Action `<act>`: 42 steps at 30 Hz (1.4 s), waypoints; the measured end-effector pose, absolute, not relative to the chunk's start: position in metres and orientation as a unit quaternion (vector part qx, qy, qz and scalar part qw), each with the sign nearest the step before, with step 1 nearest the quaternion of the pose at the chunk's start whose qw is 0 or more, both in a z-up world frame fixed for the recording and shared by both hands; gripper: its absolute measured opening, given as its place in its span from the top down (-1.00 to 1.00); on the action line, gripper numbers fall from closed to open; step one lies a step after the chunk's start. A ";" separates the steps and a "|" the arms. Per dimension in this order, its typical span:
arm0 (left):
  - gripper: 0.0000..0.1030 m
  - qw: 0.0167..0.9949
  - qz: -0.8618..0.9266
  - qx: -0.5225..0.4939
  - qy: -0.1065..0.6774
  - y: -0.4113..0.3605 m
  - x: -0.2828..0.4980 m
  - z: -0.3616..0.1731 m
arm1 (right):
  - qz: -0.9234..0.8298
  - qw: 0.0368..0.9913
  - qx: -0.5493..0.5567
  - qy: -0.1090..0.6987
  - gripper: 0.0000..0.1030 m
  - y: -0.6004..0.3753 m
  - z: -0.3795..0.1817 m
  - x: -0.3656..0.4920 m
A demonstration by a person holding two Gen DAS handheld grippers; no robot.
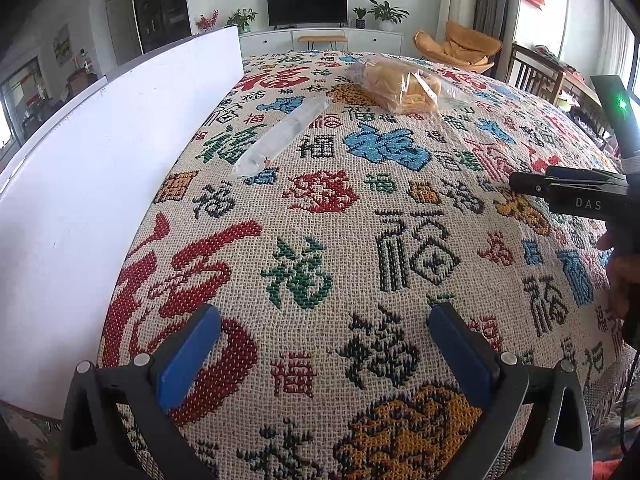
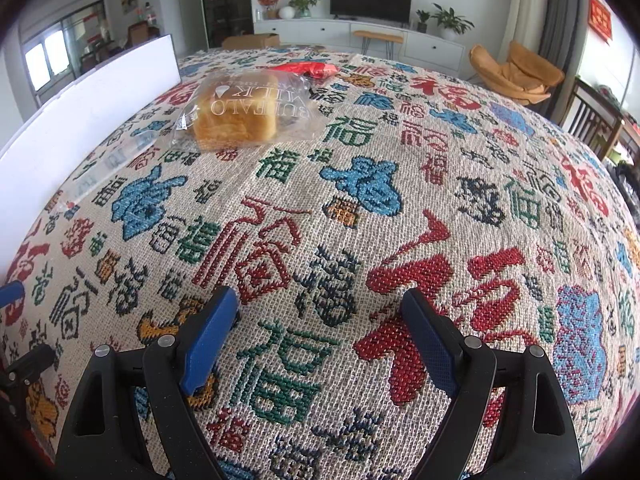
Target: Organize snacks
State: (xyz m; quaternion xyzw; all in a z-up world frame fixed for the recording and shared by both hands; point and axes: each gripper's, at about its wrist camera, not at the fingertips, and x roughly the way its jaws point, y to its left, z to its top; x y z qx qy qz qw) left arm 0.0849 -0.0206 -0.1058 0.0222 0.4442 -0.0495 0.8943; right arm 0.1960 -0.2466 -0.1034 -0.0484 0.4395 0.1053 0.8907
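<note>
A loaf of bread in a clear bag [image 1: 400, 86] [image 2: 240, 110] lies on the patterned tablecloth [image 1: 320, 220] [image 2: 360, 200] toward the far side. A long clear plastic packet [image 1: 286, 134] [image 2: 108, 164] lies beside the white box. A red snack bag [image 2: 308, 68] peeks out behind the bread. My left gripper [image 1: 324, 344] hovers open over bare cloth near the front edge. My right gripper [image 2: 320, 332] is open too, well short of the bread; its black body [image 1: 576, 192] shows at the right of the left wrist view.
A tall white box wall [image 1: 100, 184] [image 2: 80, 116] runs along the table's left side. Beyond the table stand a TV cabinet [image 1: 320, 38], an orange chair [image 2: 516, 72] and wooden chairs [image 1: 536, 72]. A hand [image 1: 620, 276] holds the right gripper.
</note>
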 end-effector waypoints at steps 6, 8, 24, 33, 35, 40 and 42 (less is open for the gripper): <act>-1.00 0.894 -0.050 0.023 0.444 -0.021 0.084 -0.106 | 0.105 0.891 -0.048 0.440 -0.68 -0.247 -0.103 0.196; -1.00 0.894 -0.050 0.023 0.444 -0.021 0.084 -0.106 | 0.105 0.891 -0.048 0.440 -0.68 -0.246 -0.103 0.195; -1.00 0.903 -0.047 0.028 0.426 -0.021 0.074 -0.106 | 0.105 0.891 -0.048 0.440 -0.69 -0.246 -0.103 0.195; -1.00 0.902 -0.056 0.029 0.428 -0.020 0.074 -0.106 | 0.105 0.891 -0.048 0.440 -0.69 -0.246 -0.103 0.195; -1.00 0.896 -0.067 0.032 0.438 -0.019 0.075 -0.105 | 0.105 0.891 -0.048 0.440 -0.69 -0.246 -0.103 0.195; -0.99 0.898 -0.068 0.015 0.434 -0.003 0.072 -0.093 | 0.105 0.891 -0.048 0.440 -0.69 -0.246 -0.103 0.195; -0.99 0.904 -0.069 -0.011 0.422 0.007 0.082 -0.080 | 0.105 0.891 -0.048 0.440 -0.69 -0.247 -0.103 0.195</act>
